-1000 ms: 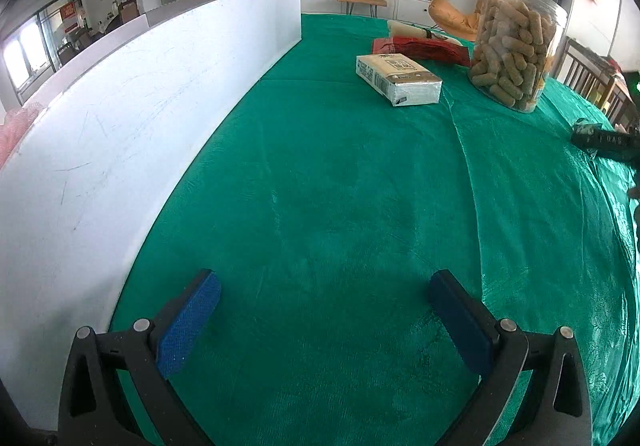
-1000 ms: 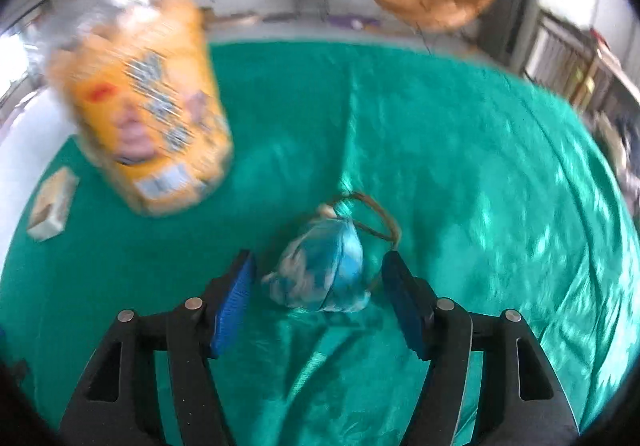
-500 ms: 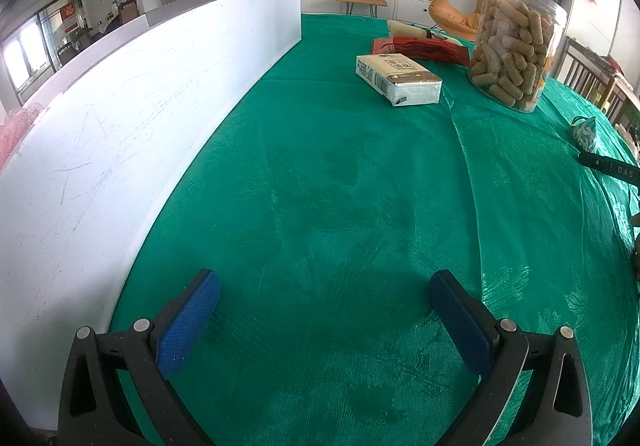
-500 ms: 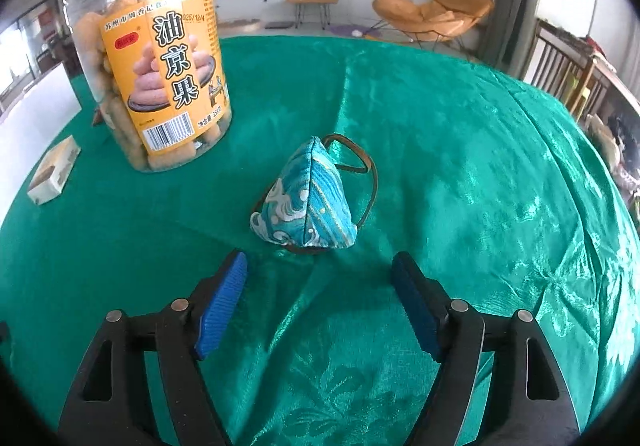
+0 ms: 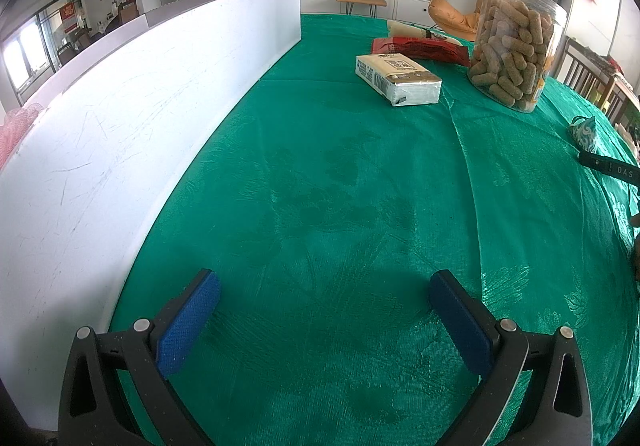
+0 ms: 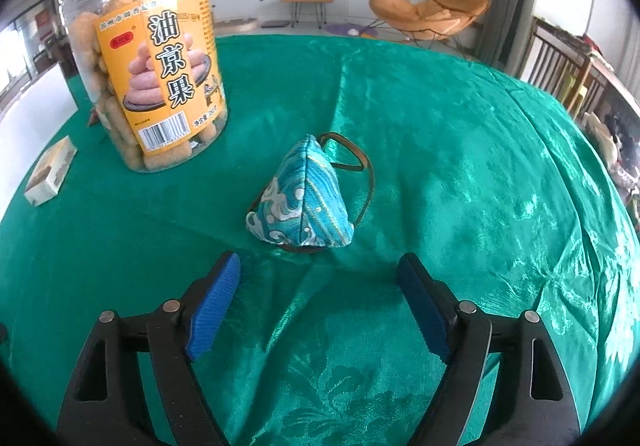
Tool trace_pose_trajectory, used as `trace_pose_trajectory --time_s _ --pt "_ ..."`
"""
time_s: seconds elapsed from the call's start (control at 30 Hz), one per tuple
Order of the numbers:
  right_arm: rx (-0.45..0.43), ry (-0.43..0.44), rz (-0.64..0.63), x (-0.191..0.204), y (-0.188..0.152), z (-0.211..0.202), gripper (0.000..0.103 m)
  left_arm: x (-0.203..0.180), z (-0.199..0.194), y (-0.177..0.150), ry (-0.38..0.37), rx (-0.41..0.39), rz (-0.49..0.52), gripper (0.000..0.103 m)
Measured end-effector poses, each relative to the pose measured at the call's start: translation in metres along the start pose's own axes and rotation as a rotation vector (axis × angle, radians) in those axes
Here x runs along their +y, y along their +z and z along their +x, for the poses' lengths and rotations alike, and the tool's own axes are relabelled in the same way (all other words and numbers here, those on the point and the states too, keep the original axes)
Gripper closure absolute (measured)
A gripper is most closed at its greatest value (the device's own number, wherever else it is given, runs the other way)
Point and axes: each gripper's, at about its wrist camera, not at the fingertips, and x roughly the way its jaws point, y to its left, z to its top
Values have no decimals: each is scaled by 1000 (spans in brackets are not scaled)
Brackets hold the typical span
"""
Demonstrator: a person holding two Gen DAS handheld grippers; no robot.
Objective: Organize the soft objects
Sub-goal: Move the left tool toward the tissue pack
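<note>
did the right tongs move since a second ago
Yes. The right tongs have backed away from the blue pyramid pouch, which sits beyond the tips beside the snack jar; the jaws are opening, empty.

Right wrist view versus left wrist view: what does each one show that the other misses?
Only the right wrist: the right gripper, jaws opening, nothing between them, and the brown cord looped behind the blue patterned fabric pouch.

Only the left wrist: the open left gripper, the long white board, and the red flat packet.

Both: the pouch, the clear plastic snack jar, the beige tissue pack, the green tablecloth.
</note>
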Motion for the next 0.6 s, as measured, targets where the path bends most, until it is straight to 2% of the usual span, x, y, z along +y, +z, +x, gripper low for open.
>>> trace_pose_trajectory --time_s 0.47,0.6 --pt "0 2 3 -1 0 0 19 0 0 0 -2 2 1 0" --pt "2 -2 11 -2 1 1 19 -3 3 8 -20 64 5 0"
